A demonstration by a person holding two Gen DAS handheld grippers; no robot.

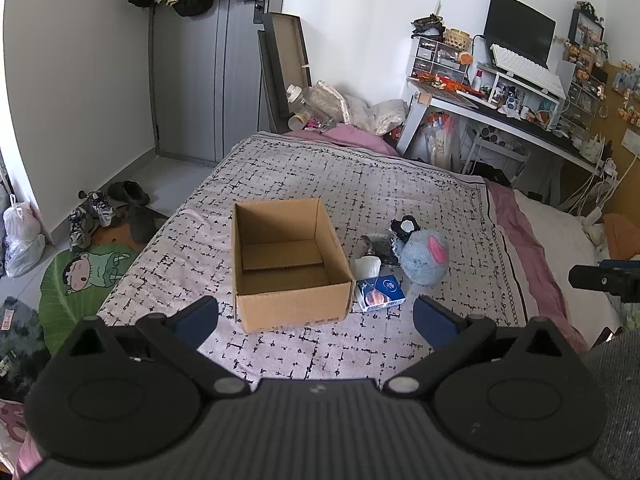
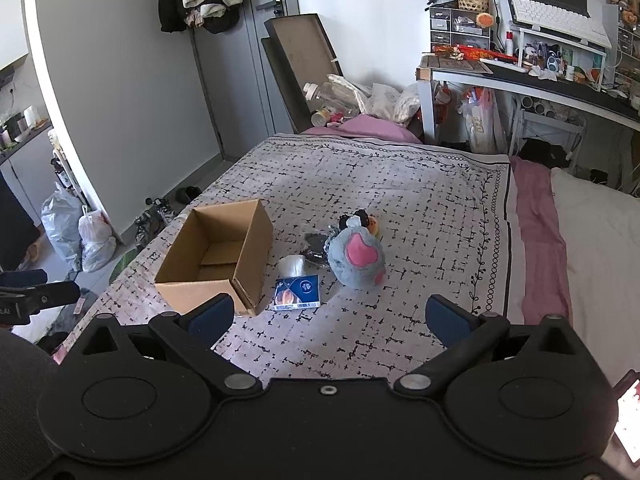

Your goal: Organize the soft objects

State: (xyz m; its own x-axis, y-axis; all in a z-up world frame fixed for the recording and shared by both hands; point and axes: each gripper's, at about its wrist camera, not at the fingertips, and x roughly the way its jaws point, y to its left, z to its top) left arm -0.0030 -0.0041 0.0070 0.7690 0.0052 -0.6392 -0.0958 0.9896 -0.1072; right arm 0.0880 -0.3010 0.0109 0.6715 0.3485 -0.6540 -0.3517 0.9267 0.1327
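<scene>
Blue pads line both grippers, and each pair of jaws stands spread wide with nothing between them — the left gripper [image 1: 316, 316] and the right gripper [image 2: 330, 318] both hover over the near edge of a bed spread [image 1: 320, 176] printed in black cross-hatching. Just beyond the left jaws sits one cardboard box [image 1: 288, 264], flaps open, holding nothing but a loose cardboard sheet on its bottom. Ahead of the right jaws, touching the box's side, lies one blue-and-white packet [image 2: 298, 293]. Past it rests a small white crumpled piece [image 2: 293, 266], then a dark crinkled wrapper [image 2: 316, 246]. Beside these lies one grey plush toy [image 2: 356, 260], round, with a pink ear patch — on the spread, outside the box. Behind it, touching, is one smaller black-and-white plush [image 2: 356, 218].
</scene>
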